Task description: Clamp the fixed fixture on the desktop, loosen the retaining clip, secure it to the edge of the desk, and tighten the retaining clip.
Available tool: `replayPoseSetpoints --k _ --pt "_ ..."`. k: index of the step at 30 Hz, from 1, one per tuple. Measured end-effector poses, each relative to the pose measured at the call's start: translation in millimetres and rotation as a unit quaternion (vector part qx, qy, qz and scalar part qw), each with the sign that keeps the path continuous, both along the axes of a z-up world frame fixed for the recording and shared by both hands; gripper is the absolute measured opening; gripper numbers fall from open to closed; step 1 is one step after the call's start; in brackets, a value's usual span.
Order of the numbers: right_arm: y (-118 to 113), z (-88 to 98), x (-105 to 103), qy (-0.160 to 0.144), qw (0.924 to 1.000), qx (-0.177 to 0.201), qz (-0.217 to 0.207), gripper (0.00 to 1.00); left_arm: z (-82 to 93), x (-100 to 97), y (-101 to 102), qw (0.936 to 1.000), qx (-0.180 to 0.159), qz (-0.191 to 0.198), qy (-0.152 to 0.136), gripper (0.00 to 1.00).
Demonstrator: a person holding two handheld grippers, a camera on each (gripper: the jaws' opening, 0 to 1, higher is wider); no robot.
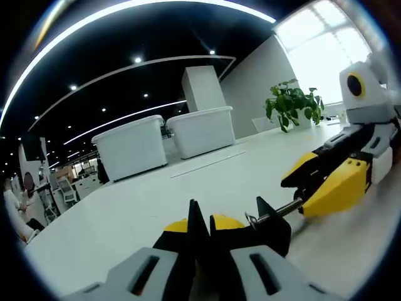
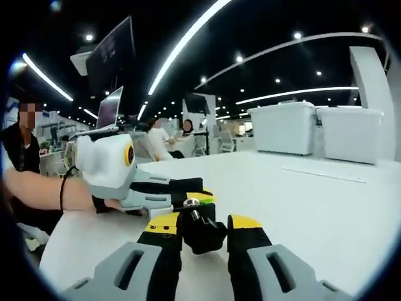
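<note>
Left hand-held gripper (image 1: 200,229): jaws drawn narrow, almost together, seemingly pinching the black body of the clamp fixture (image 1: 276,227) at its near end. A metal screw rod (image 1: 276,213) with a ring end runs from that body toward the right hand-held gripper (image 1: 299,188), which comes in from the right of the left gripper view and reaches the rod's far end with its tips.

In the right gripper view, the right hand-held gripper (image 2: 203,227) stands partly open, with the fixture's black knob (image 2: 202,233) and its metal pin end (image 2: 191,204) between the jaws. Whether the pads actually bear on the knob cannot be told. The left hand-held gripper (image 2: 199,190) holds the fixture from the far side, with a person's hand (image 2: 103,202) behind it.

The fixture is held just above, or resting on, the white bench (image 1: 125,213), well in from any edge seen here. Two white bins (image 1: 163,141) and a potted plant (image 1: 291,103) stand far back.

Risks, as judged:
- The knob may slip if the right jaws turn without firm contact, so the retaining clip would not loosen.
- The left grip takes only a small part of the body; twisting torque could rotate the fixture out of it and drop it.
- The screw rod could be bent or knocked against the bench.
- The carry to the bench edge risks loss of hold.
</note>
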State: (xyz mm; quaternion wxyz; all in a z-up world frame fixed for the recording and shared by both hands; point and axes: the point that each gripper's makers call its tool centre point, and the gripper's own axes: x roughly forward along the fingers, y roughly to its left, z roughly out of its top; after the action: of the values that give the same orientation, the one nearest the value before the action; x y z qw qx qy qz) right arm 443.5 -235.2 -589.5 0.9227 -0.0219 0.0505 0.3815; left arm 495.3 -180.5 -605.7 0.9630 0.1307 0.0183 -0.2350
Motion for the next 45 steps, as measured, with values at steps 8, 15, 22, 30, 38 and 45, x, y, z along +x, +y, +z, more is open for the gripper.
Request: replayPoseSetpoints --k 8,15,22,30,38,45 --pt "2 3.6 -1 -0.091 0.9921 -0.085 0.004 0.27 0.2 0.2 0 1.0 0.0 0.0 0.0 0.09" --pt "6 3.9 -1 -0.187 0.9609 -0.204 -0.006 0.27 0.2 0.3 0 1.0 0.0 0.0 0.0 0.09" --pt "11 1.3 0 -0.245 0.9241 -0.292 -0.019 0.27 0.2 0.6 1 1.0 0.0 0.004 0.0 0.09" --pt "8 0.3 -2 -0.201 0.947 -0.25 -0.018 0.28 0.2 -0.1 1 1.0 0.0 0.003 0.0 0.09" --pt "-5 14.1 -2 -0.064 0.9972 -0.024 -0.029 0.38 0.2 0.3 1 1.0 0.001 0.003 -0.001 0.09" --pt "-1 4.0 1 -0.036 0.9989 -0.023 -0.019 0.21 0.1 0.1 1 1.0 0.001 0.003 -0.001 0.09"
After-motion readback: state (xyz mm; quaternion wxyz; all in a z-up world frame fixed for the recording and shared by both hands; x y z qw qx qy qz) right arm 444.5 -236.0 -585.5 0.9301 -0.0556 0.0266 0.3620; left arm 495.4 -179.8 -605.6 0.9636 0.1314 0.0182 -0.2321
